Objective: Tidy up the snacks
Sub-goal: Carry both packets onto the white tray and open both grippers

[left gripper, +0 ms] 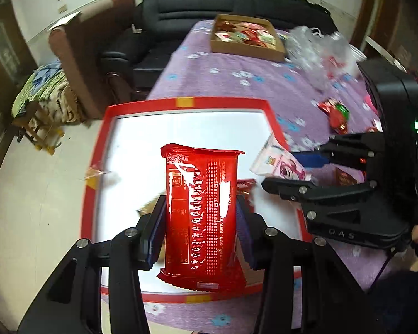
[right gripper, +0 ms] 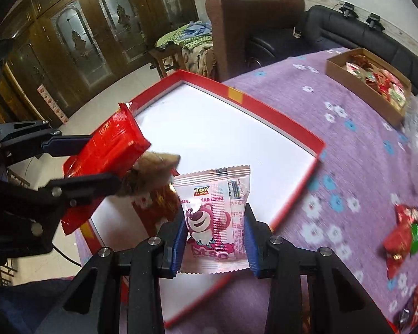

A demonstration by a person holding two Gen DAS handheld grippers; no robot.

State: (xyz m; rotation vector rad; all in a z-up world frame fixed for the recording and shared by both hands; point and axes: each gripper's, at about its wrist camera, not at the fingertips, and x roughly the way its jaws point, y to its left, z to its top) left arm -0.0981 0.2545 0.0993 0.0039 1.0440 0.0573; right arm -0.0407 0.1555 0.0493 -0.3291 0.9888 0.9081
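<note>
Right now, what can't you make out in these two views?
- Left wrist: the red packet hides whatever lies in the red tray beneath it.
- Right wrist: the brown thing beside the pink bear packet is blurred.
- Both: cardboard box snacks too small.

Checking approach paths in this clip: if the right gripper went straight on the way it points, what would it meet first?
Most likely the white floor of the red-rimmed tray. The right gripper, jaws shut on the pink bear snack packet, aims down over it. The view ahead of the packet looks free, though depth is hard to judge.
</note>
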